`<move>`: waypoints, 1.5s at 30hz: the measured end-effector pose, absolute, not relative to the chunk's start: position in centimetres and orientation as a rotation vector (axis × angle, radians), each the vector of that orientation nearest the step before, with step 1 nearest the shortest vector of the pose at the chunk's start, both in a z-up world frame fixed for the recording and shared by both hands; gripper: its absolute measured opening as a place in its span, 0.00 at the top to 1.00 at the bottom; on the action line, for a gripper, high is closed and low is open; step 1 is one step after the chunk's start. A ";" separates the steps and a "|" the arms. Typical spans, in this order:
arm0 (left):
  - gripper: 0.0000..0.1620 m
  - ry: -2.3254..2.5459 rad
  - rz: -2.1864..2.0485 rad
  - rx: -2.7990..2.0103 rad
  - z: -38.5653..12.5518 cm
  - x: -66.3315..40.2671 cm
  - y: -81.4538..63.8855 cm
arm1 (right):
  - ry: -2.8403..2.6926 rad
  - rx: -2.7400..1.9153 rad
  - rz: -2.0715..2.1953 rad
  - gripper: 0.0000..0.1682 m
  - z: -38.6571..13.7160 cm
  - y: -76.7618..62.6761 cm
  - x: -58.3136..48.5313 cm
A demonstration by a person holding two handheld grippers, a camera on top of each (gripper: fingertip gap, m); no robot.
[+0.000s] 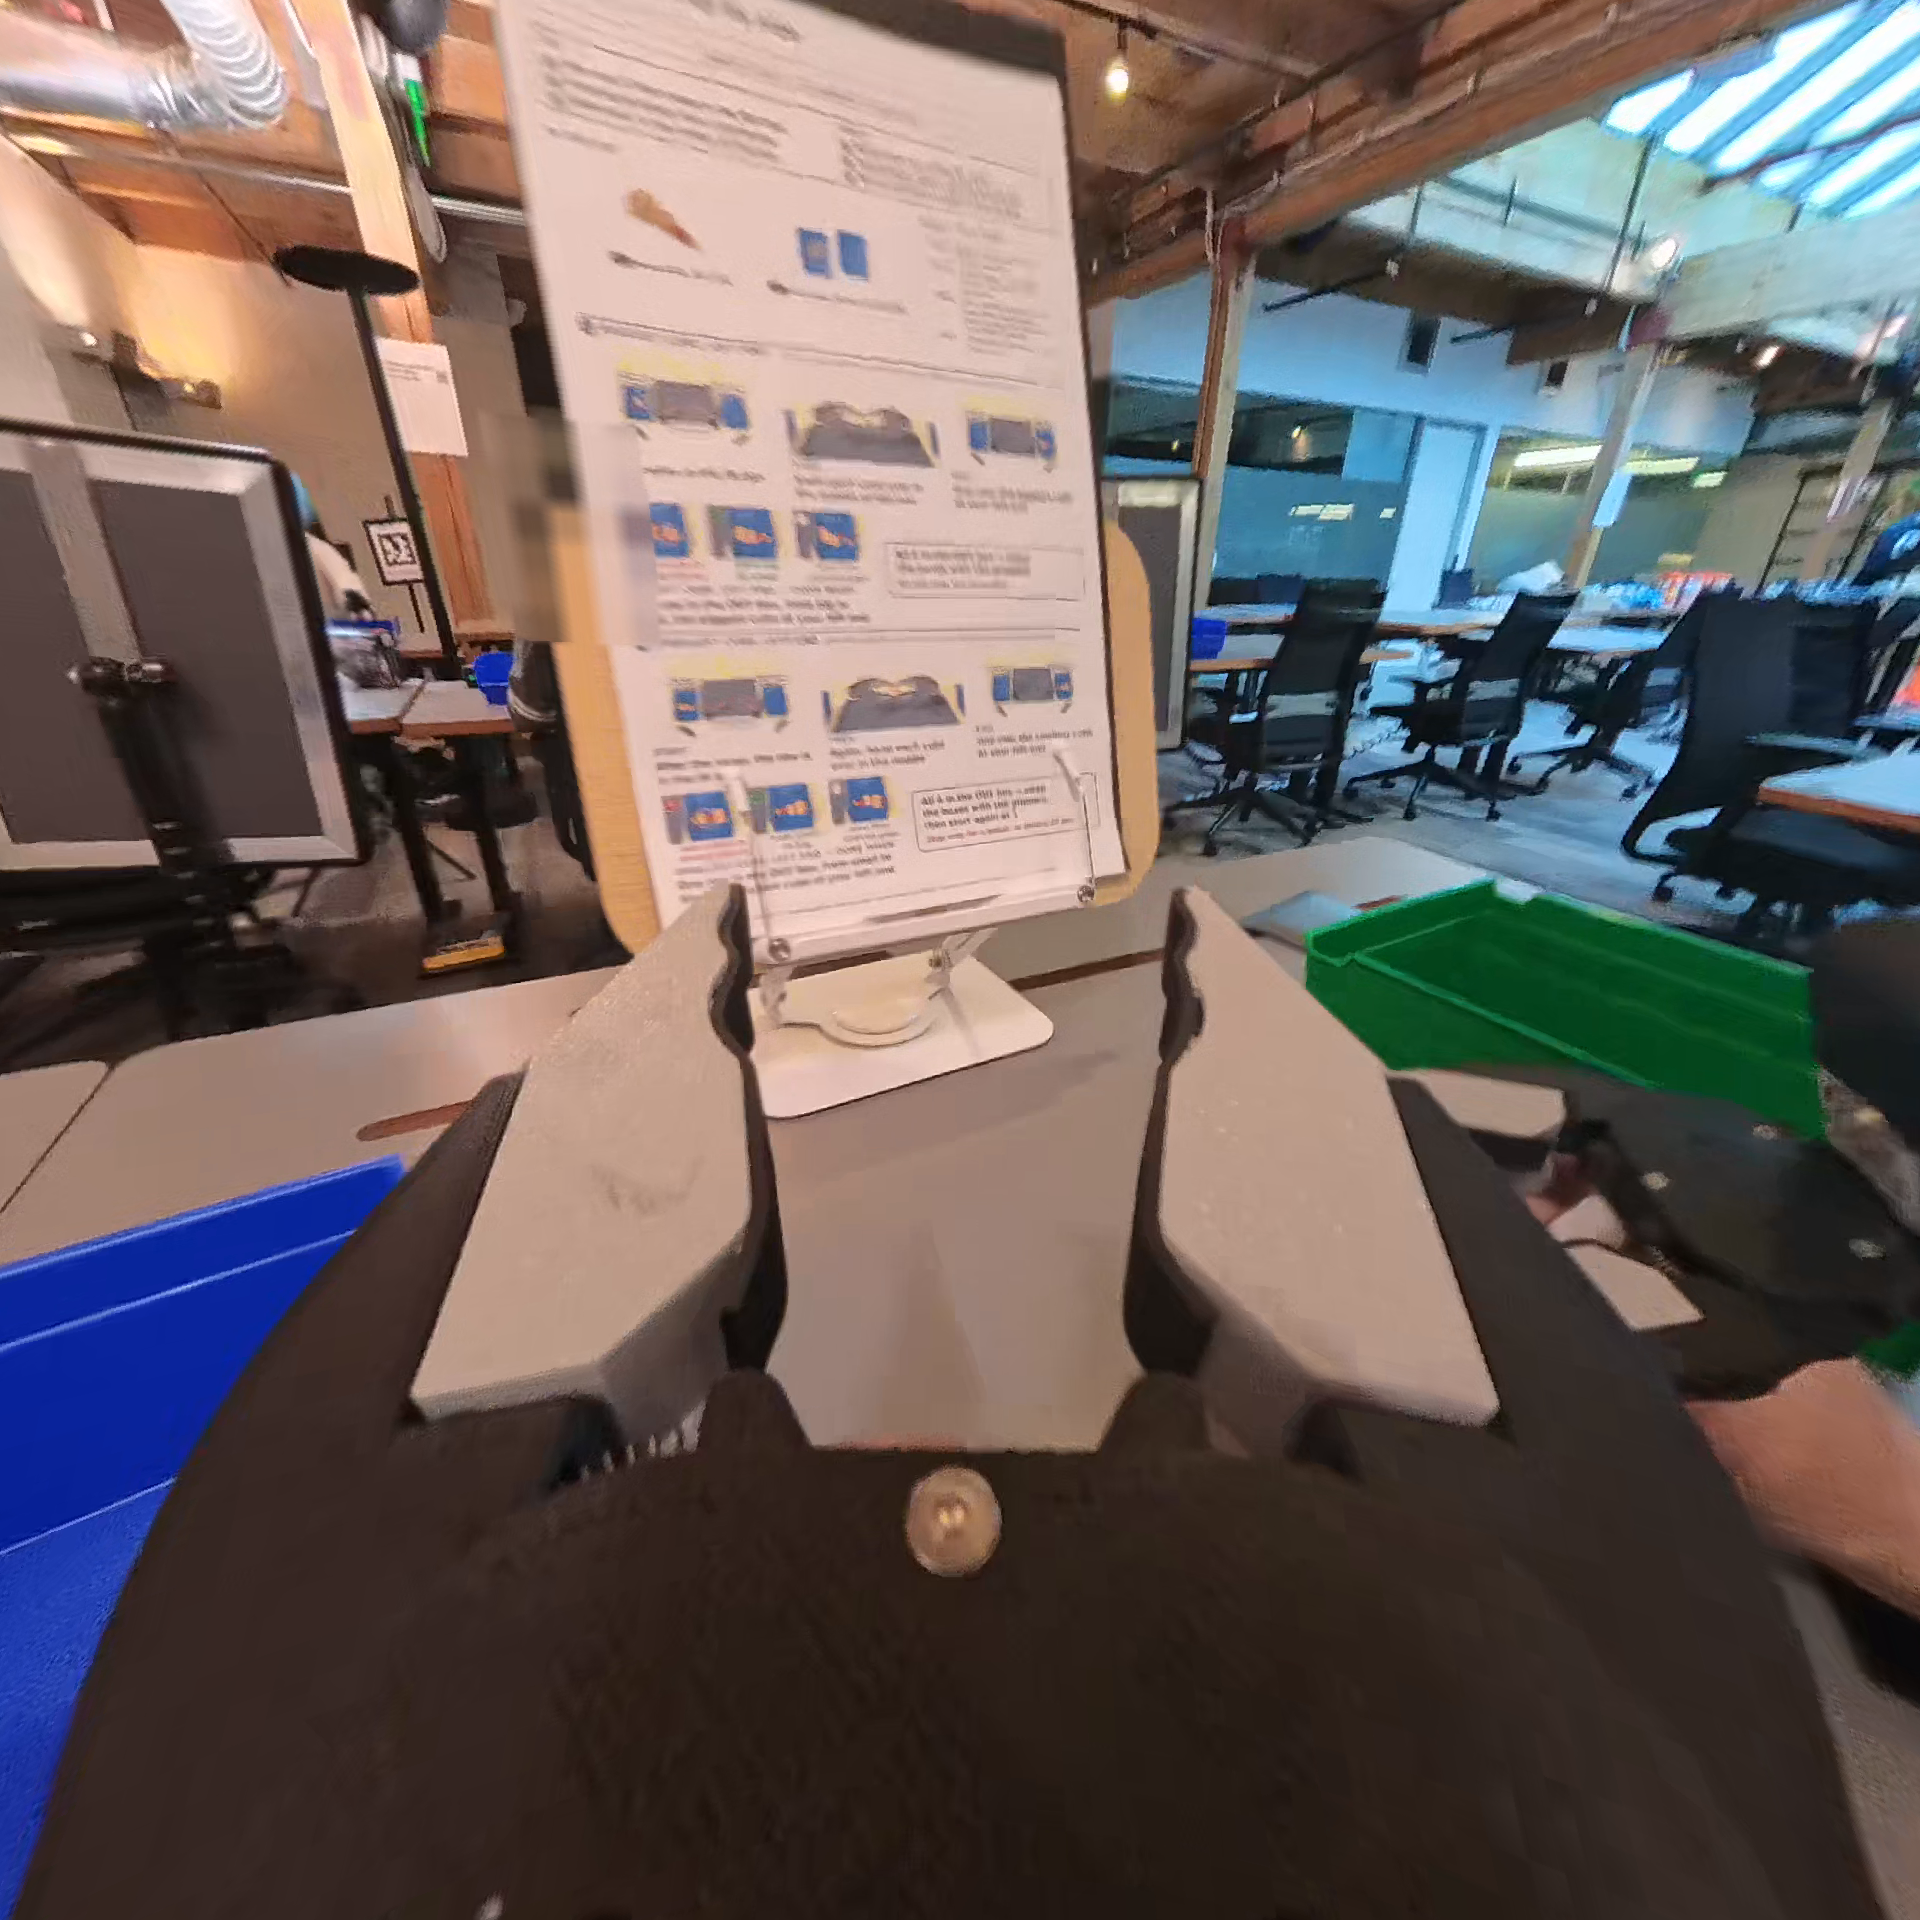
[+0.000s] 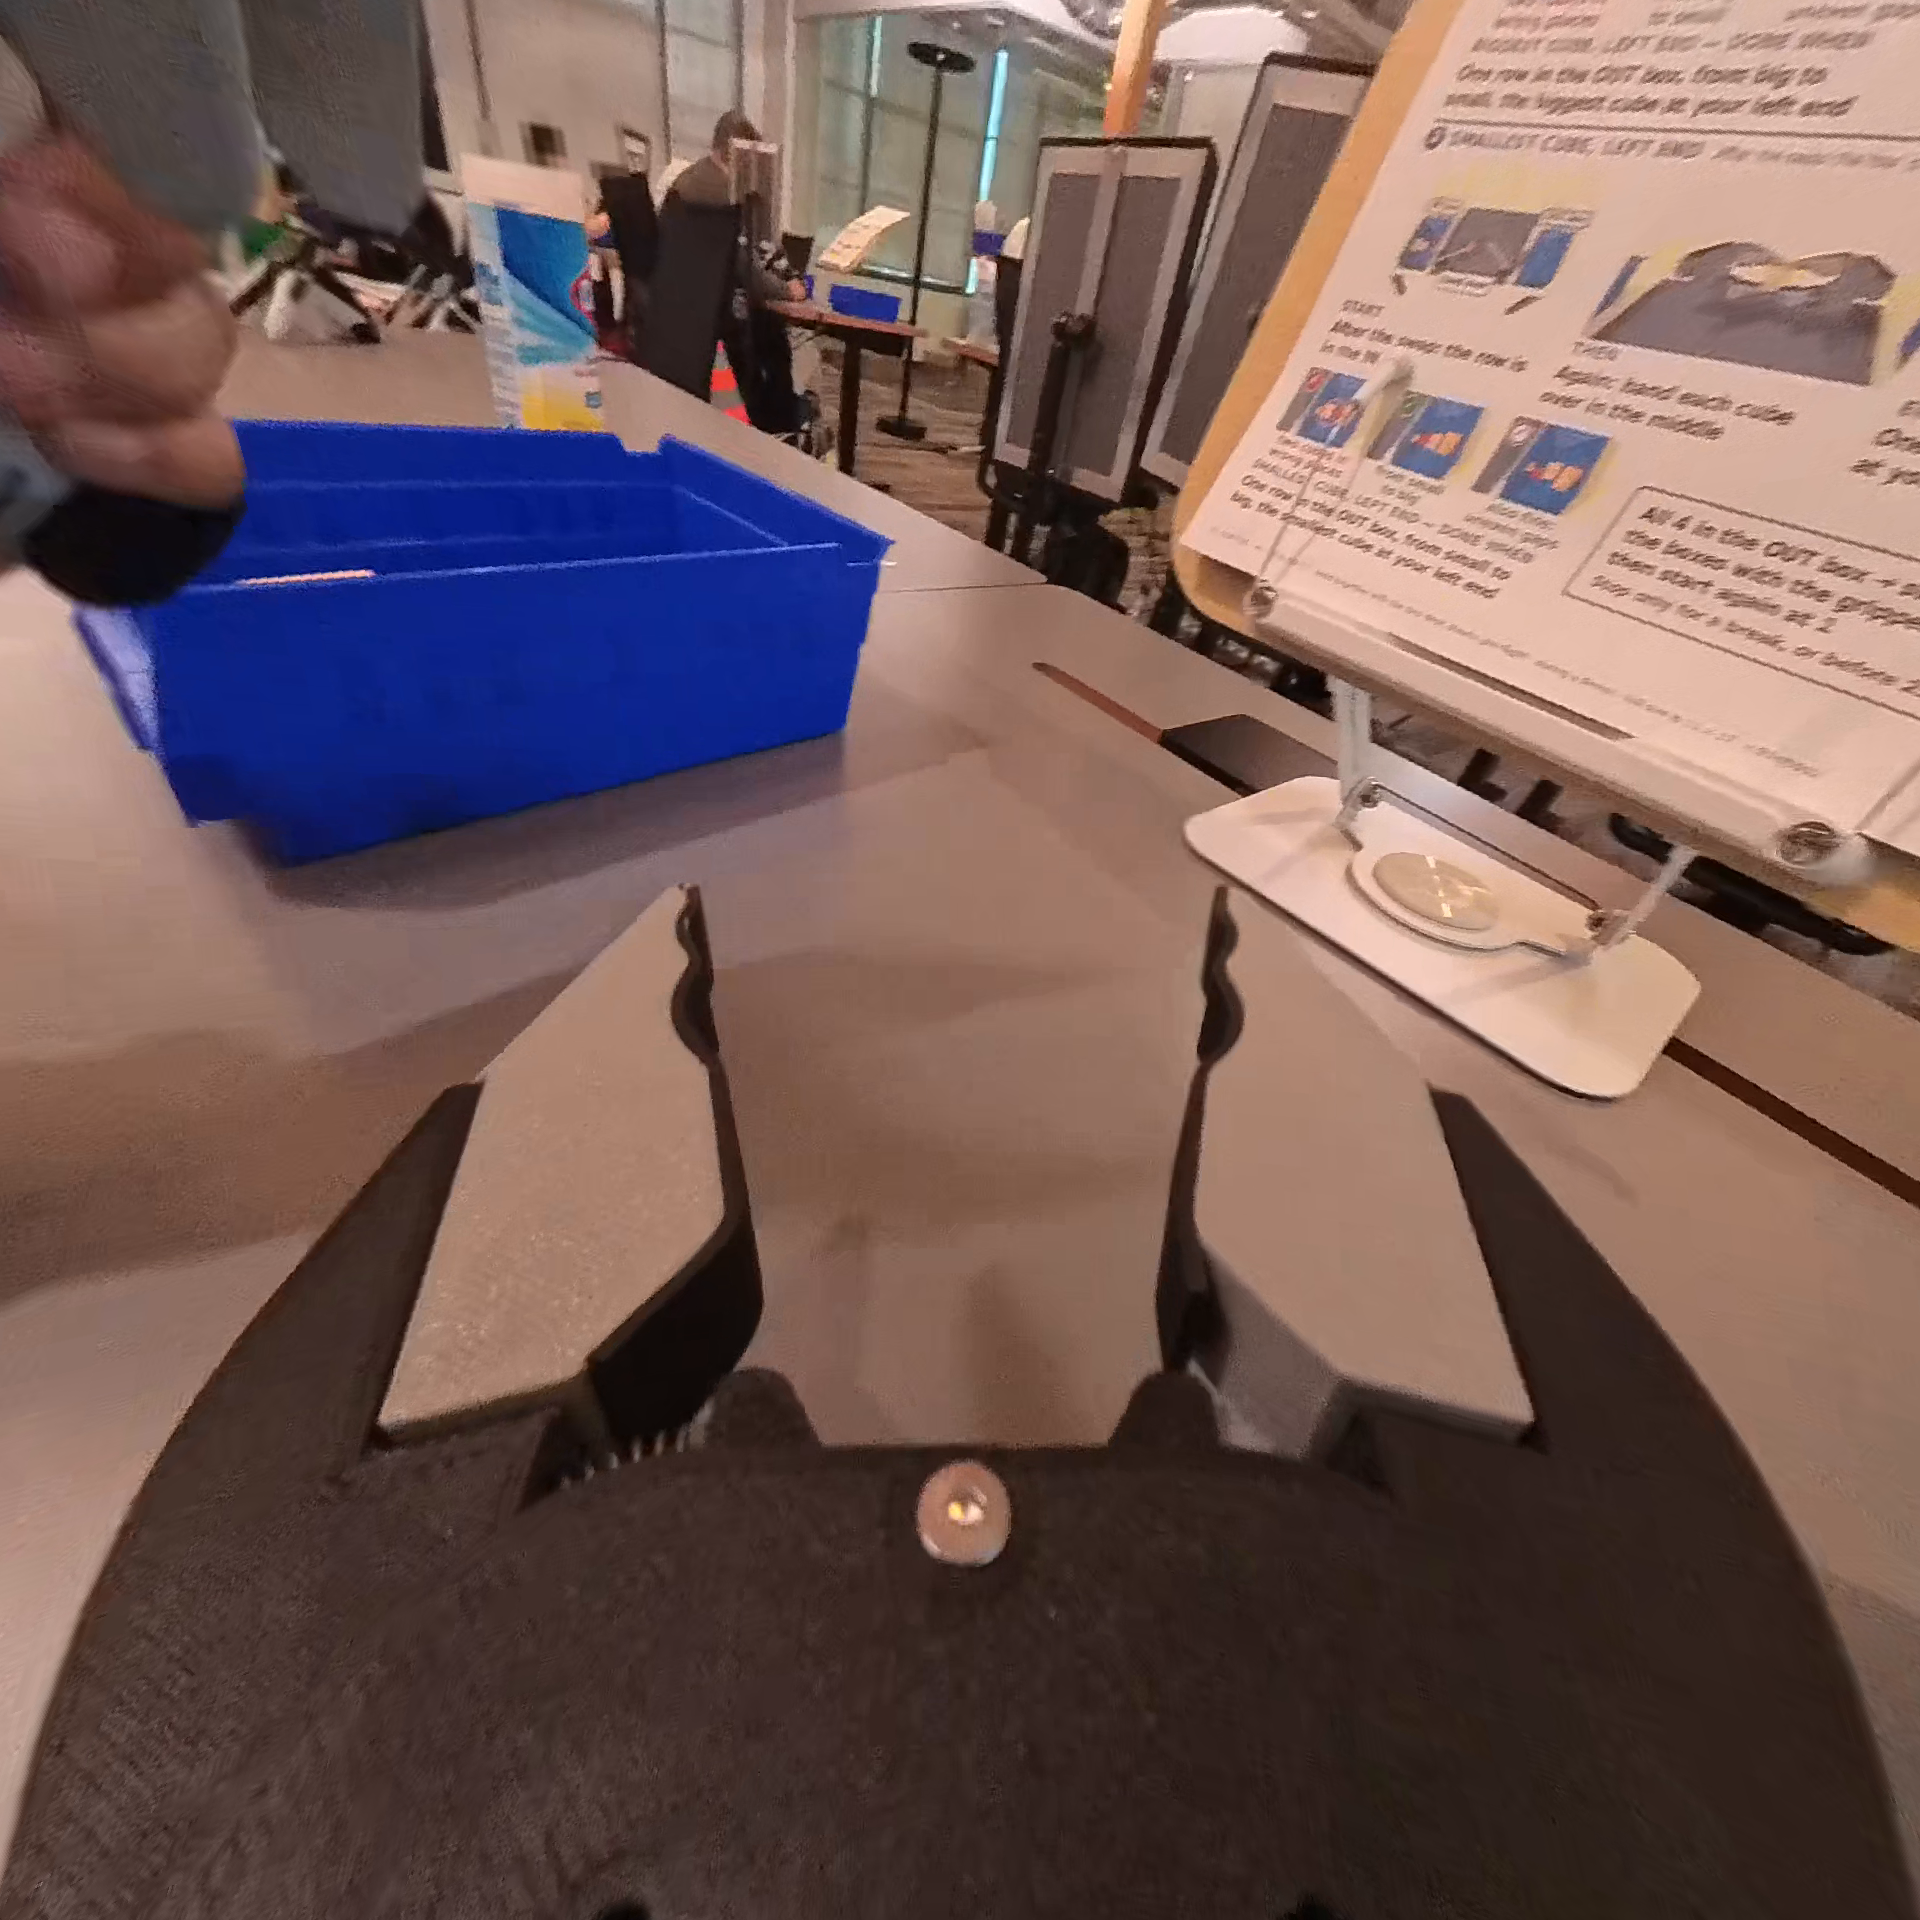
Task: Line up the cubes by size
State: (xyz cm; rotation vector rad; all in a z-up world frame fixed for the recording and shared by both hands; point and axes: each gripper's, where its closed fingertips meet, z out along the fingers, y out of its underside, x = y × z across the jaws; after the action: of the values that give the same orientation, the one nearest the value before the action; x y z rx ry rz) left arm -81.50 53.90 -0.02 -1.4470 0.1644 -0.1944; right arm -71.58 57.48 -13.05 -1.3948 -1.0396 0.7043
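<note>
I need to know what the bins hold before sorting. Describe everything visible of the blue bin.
The blue bin is a rectangular open-topped box of glossy, hard-looking plastic, with a stepped rim and a notch in its far wall. It sits flat and upright on the grey table, in front of a white and blue carton. A thin orange strip shows just over the near wall; no cubes are clearly visible inside. Neither gripper touches it. In the left wrist view only a corner shows.

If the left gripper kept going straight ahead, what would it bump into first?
Probably the white stand holding the instruction sheet. It sits right beyond the open left gripper, with only bare table between. Depth is hard to judge.
</note>
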 end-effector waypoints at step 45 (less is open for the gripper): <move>0.55 0.350 0.020 -1.588 -8.1 -78.7 52.5 | -0.905 -1.494 0.618 0.74 -14.0 61.3 -67.1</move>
State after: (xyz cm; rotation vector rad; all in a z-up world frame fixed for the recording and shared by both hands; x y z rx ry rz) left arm -78.69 52.53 -8.11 -1.5878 0.3505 0.0200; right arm -67.05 61.32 -14.02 -1.4940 -0.9050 0.6183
